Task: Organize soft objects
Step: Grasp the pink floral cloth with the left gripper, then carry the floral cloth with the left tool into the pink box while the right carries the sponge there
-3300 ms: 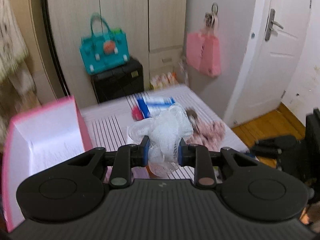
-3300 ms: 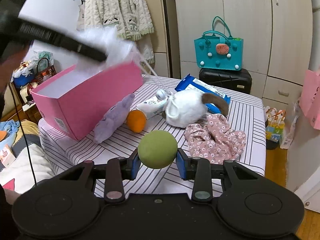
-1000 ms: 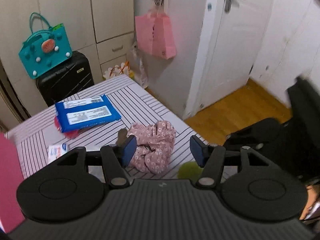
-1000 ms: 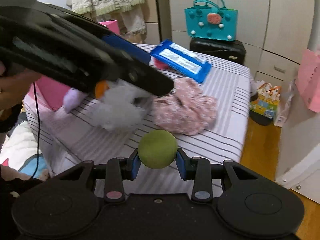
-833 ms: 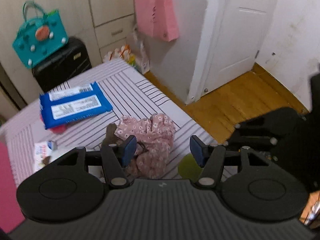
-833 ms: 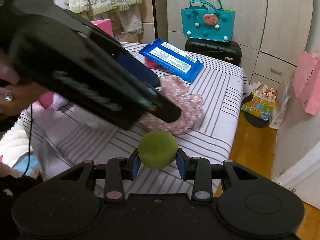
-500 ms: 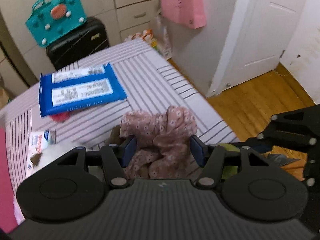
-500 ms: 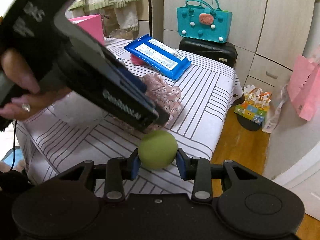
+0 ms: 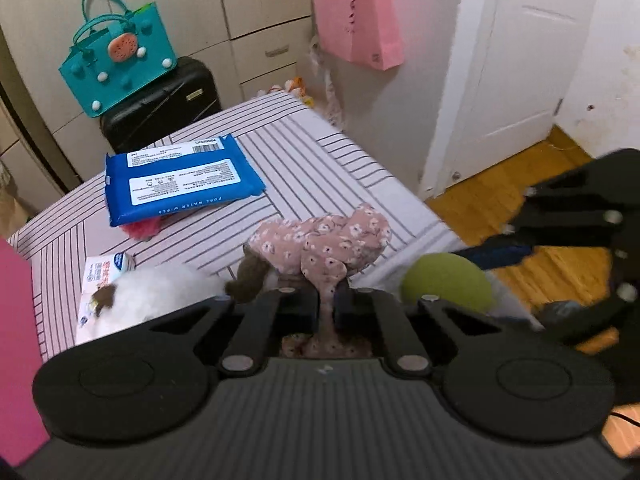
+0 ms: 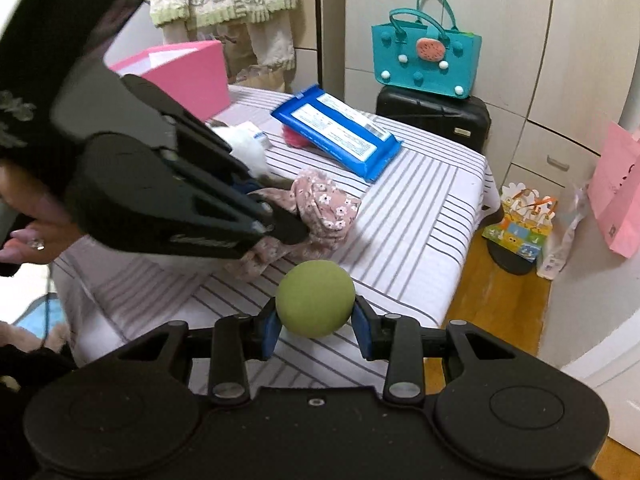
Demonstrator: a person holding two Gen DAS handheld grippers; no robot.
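My left gripper (image 9: 327,303) has its jaws pinched together on a fold of the pink floral cloth (image 9: 332,240), the rest bunched on the striped table (image 9: 304,160) just ahead of them. My right gripper (image 10: 316,330) is clamped on the green ball (image 10: 315,299). Only the right view shows the open top of the pink box (image 10: 188,68), far left beyond my jaws; I cannot see its contents. Only the left view shows the white plush (image 9: 160,292) left of my jaws.
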